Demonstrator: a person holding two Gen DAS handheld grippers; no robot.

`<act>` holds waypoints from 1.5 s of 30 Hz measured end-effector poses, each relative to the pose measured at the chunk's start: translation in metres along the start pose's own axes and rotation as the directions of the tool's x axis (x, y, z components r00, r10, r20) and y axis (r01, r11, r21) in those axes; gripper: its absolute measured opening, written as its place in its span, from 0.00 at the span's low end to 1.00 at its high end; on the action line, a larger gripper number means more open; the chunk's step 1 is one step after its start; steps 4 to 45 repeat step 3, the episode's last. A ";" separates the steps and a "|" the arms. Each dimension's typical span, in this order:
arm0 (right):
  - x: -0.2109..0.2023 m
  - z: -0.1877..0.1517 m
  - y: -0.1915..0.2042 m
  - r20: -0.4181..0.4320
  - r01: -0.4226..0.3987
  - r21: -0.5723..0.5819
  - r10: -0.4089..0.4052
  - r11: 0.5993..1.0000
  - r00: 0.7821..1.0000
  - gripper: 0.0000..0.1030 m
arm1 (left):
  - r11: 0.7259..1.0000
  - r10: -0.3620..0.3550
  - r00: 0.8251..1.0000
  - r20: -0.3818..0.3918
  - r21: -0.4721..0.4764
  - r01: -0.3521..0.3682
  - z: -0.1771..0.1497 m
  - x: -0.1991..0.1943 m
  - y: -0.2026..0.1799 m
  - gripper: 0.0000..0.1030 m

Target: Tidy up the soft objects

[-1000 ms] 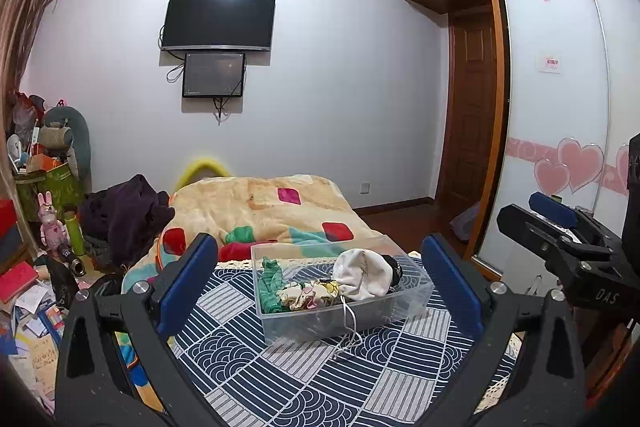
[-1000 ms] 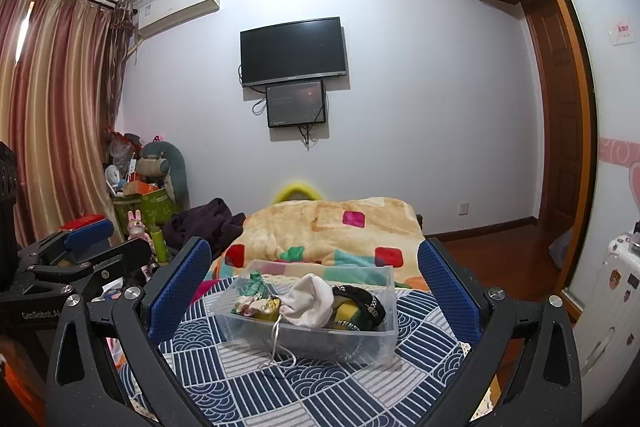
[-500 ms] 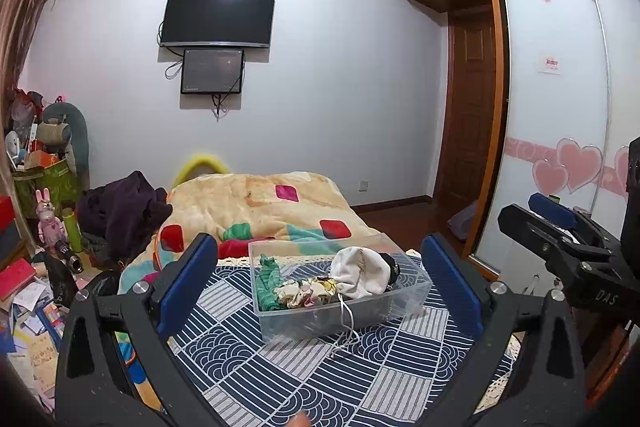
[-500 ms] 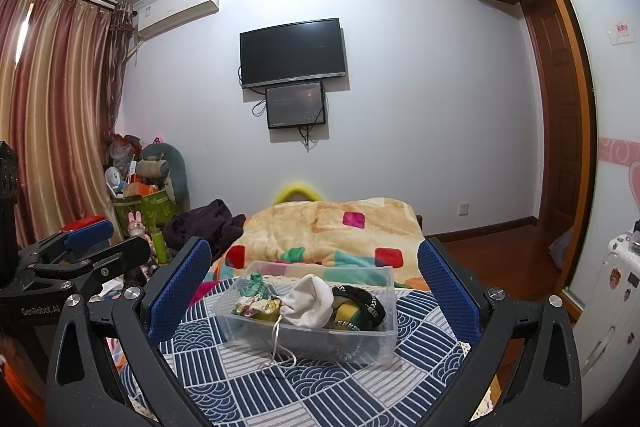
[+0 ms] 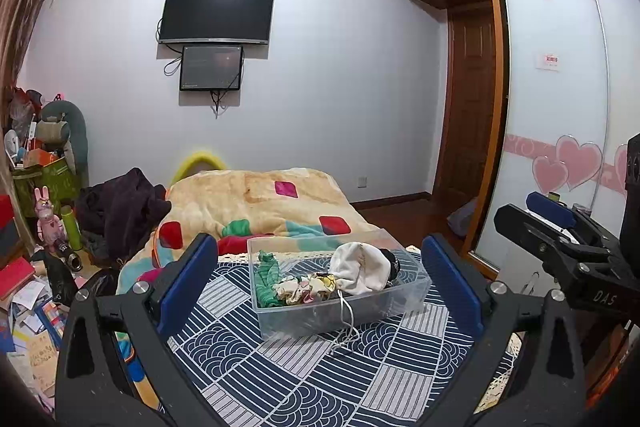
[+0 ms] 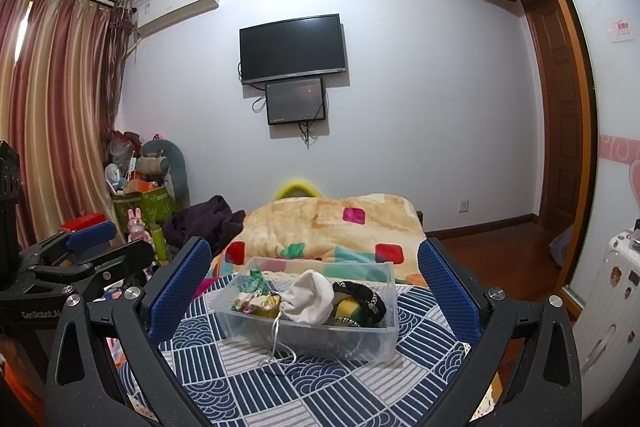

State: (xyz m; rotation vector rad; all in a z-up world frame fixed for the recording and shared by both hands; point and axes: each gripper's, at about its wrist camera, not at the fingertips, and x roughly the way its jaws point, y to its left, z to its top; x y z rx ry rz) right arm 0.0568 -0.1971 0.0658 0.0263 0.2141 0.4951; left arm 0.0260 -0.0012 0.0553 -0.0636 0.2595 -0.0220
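Note:
A clear plastic bin [image 5: 380, 311] [image 6: 360, 341] stands on a blue-and-white patterned cloth [image 5: 304, 379] [image 6: 280, 387]. It holds soft items: a white drawstring pouch [image 5: 360, 267] [image 6: 310, 295], a green cloth [image 5: 266, 277], a floral piece [image 5: 304, 287] and a black-and-yellow item [image 6: 360, 301]. The pouch's cord hangs over the front wall. My left gripper [image 5: 320, 291] is open and empty, back from the bin. My right gripper [image 6: 314, 295] is open and empty too, and shows at the right of the left wrist view [image 5: 556, 227].
A bed with a beige patchwork blanket [image 5: 256, 203] lies behind the bin. Dark clothes [image 5: 120, 203] and floor clutter [image 5: 36, 267] sit at the left. A wardrobe with heart decals [image 5: 560, 147] and a white suitcase [image 6: 612, 299] are at the right.
Both views drifted only slightly; the bin and its contents stay put, and both grippers stay open.

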 end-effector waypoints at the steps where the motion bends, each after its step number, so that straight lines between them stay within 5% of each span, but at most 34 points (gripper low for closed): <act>1: 0.000 0.000 0.000 -0.001 0.000 0.000 0.000 1.000 1.000 1.00 | 1.000 -0.003 1.000 -0.002 -0.002 0.003 0.000 0.001 0.000 1.00; 45: 0.001 -0.001 0.001 -0.003 0.000 -0.001 0.000 1.000 1.000 1.00 | 1.000 -0.009 1.000 -0.007 -0.008 0.009 -0.001 0.000 0.000 1.00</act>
